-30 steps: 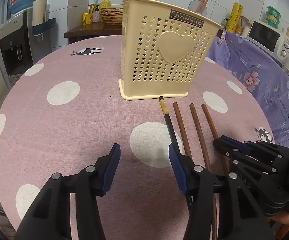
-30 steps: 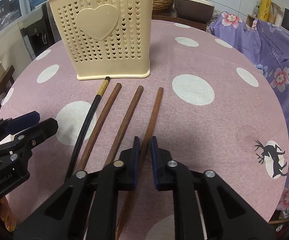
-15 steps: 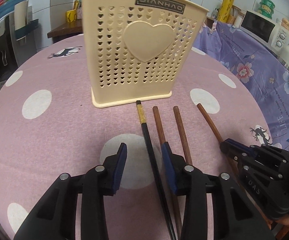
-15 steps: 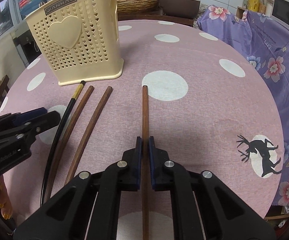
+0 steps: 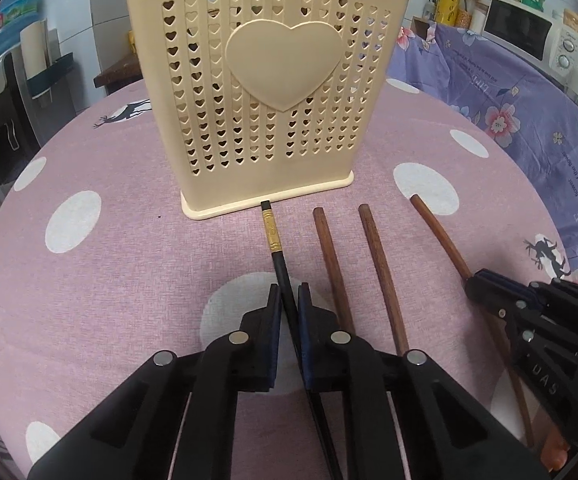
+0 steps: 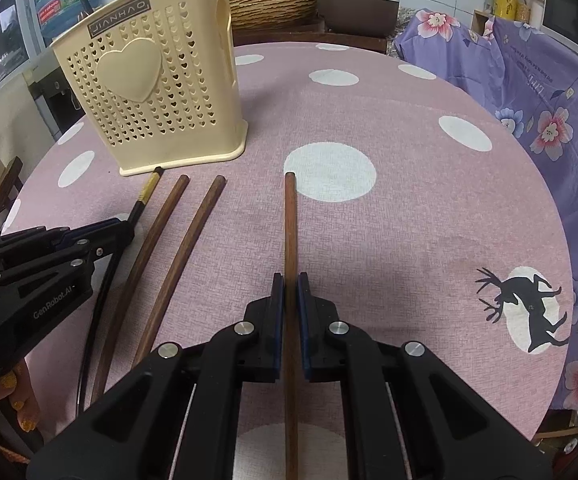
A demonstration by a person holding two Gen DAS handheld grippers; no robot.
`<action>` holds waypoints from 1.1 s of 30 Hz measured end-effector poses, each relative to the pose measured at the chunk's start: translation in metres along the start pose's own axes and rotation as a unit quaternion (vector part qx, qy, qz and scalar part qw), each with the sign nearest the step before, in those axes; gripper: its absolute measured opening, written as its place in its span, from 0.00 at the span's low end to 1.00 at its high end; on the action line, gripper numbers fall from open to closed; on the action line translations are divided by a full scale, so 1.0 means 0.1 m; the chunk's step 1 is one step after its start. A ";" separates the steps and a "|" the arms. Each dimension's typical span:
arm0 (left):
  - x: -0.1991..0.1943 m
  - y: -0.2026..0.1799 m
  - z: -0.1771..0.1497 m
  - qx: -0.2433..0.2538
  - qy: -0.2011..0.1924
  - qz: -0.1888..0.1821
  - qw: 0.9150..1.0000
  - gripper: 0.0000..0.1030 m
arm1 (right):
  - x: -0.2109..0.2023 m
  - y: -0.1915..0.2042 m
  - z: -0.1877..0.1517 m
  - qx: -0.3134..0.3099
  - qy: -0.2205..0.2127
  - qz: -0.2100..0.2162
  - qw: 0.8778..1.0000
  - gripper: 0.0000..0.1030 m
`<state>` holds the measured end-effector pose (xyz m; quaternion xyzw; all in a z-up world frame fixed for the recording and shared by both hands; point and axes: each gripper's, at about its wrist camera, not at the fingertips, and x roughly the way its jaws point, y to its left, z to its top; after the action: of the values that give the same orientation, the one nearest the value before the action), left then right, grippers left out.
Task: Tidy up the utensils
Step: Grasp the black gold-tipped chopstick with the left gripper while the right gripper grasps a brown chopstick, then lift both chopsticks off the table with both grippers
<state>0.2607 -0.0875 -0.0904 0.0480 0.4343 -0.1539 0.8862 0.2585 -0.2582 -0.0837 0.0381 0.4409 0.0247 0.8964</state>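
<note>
Four chopsticks lie fanned on the bench just before the cream holder (image 5: 273, 92), butts toward it at twelve o'clock: the left tongs (image 5: 289, 308) pinch the black chopstick (image 5: 279, 256), the right tongs (image 6: 289, 296) the outermost brown chopstick (image 6: 289, 224), seemingly ready for lifting in.

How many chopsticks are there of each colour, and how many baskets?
Black chopstick with gold band: 1
Brown wooden chopsticks: 3
Cream holder basket: 1
Total: 5
</note>
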 end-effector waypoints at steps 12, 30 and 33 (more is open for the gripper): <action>-0.12 0.28 -0.06 -0.026 0.000 0.000 1.000 0.10 | 0.05 0.00 0.13 -0.006 -0.003 0.016 1.000 0.30; 0.14 0.19 0.21 -0.022 0.001 0.017 1.000 0.18 | 0.34 0.09 0.49 -0.051 0.006 0.000 0.999 0.23; 0.15 0.17 0.22 -0.021 0.000 0.020 1.000 0.15 | 0.34 0.09 0.49 -0.052 0.004 -0.001 0.999 0.16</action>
<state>0.2914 -0.0799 -0.0895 0.0387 0.4366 -0.1267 0.8899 0.3182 -0.2489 -0.0795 -0.0092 0.4429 0.0474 0.8953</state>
